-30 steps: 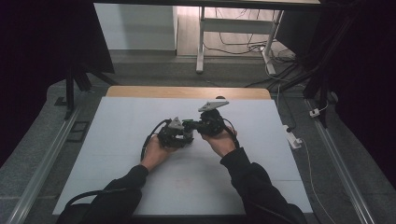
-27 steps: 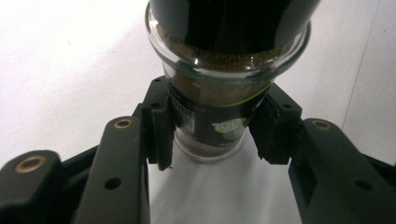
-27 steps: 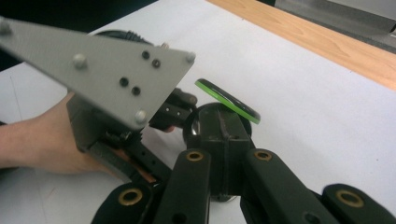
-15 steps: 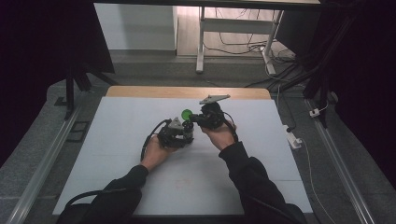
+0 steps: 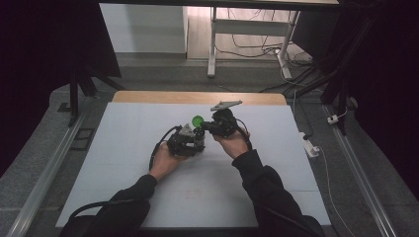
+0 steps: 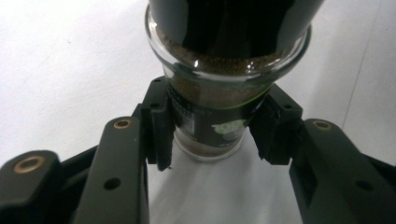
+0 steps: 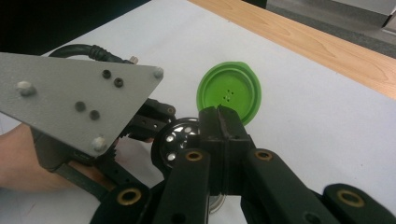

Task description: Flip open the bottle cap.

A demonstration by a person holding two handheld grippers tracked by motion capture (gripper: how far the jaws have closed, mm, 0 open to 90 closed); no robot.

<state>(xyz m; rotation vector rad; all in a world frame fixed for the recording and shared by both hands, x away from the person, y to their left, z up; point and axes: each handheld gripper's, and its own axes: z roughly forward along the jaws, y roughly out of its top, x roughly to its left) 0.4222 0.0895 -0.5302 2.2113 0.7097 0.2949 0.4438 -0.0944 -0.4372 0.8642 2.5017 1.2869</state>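
On the white tabletop [image 5: 123, 168], mid-surface, your left tool [image 6: 210, 140] clamps the glass spice jar [image 6: 210, 107] low on its body. Right tool [image 7: 223, 122], jaws pressed together, pinches the green flip lid [image 7: 229, 92], now hinged open. Keep the jar steady; lift the lid gently along its hinge.

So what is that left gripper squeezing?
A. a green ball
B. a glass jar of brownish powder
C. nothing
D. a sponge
B: in the left gripper view the left gripper has both pads pressed against a glass jar of brownish powder, standing on the white table.
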